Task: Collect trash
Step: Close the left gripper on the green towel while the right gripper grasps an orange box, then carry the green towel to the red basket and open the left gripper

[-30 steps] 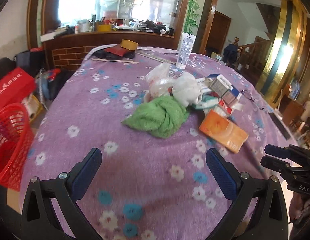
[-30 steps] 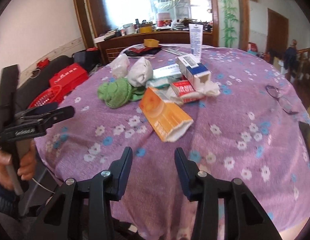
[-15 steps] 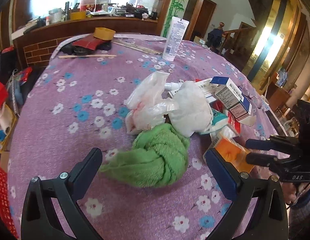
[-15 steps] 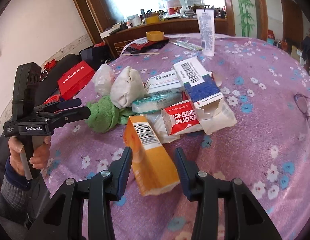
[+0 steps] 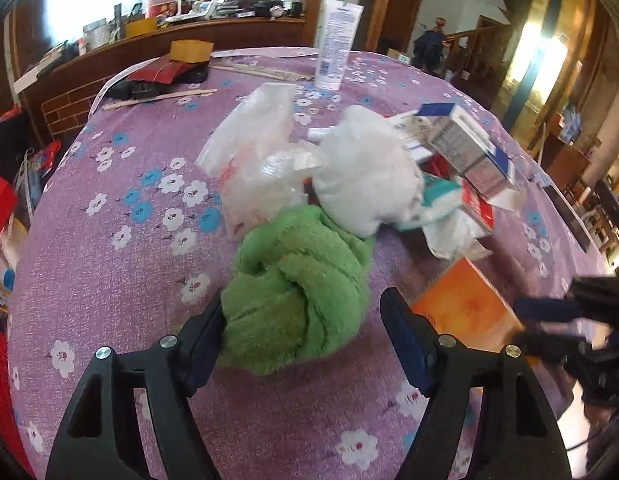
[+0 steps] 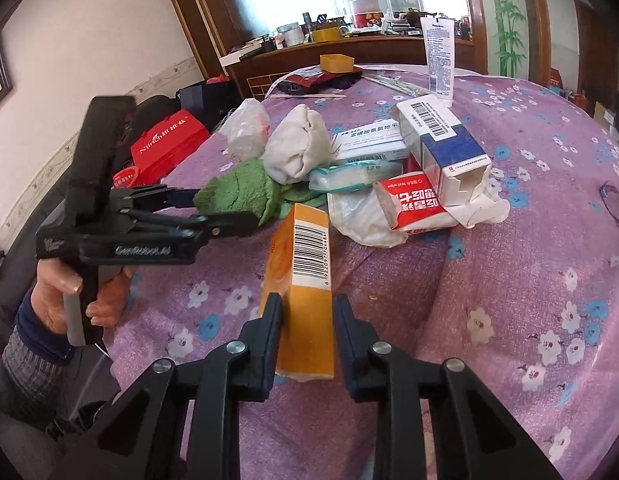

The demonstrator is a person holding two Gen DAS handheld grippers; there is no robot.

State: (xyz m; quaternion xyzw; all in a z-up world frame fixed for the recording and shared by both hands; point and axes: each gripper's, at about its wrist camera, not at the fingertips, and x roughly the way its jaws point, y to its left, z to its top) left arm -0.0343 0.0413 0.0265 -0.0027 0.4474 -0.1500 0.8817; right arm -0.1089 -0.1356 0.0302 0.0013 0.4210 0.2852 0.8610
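Near the table edge, hand-held grippers bracket cloth and carton.

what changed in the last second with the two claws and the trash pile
Both claws moved in on the pile and have just been closing: the left claw now straddles the green cloth, the right claw flanks the orange box. The rest of the trash stayed put.

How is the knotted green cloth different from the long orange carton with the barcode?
The knotted green cloth is soft, fuzzy and lumpy; the long orange carton is stiff, flat-sided and printed. The cloth sits between the left gripper's wide jaws, touching only one; the carton sits between the right gripper's narrower jaws. Both lie on the purple flowered tablecloth.
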